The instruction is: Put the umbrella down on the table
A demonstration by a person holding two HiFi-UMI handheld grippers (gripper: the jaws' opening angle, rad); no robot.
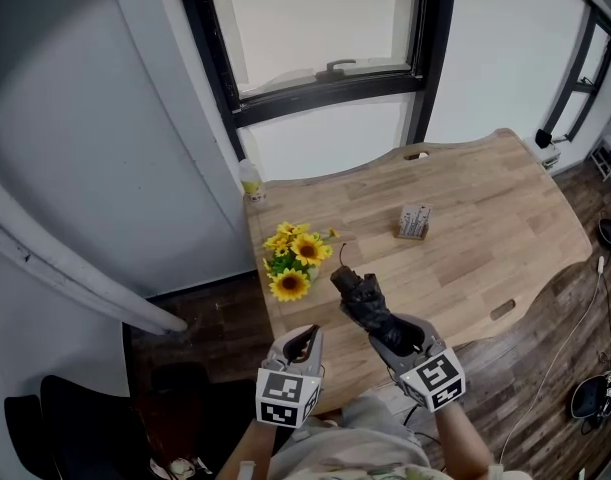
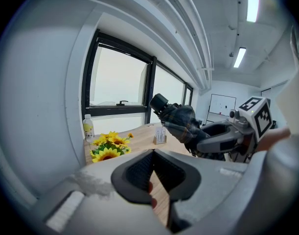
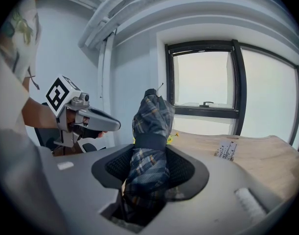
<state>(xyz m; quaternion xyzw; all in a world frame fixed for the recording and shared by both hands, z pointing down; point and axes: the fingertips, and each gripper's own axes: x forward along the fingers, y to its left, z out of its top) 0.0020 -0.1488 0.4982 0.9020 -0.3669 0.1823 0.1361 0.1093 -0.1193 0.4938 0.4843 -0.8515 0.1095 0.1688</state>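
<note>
- Umbrella: folded, plaid cloth strapped shut. It is held tilted in the air above the near edge of the table, with its tip toward the sunflowers. It is not touching the wood.
- Handling, judged: light, with soft slippery fabric over a stiff shaft. Mid-body near the strap looks like the surest hold.
- Right gripper: jaws wide, clamped on the umbrella's body.
- Left gripper: jaws together, nothing held, just beside the right one.
- Bare wood lies between the sunflowers and the small card stand.

yellow sunflowers | bottle near window | small box
</note>
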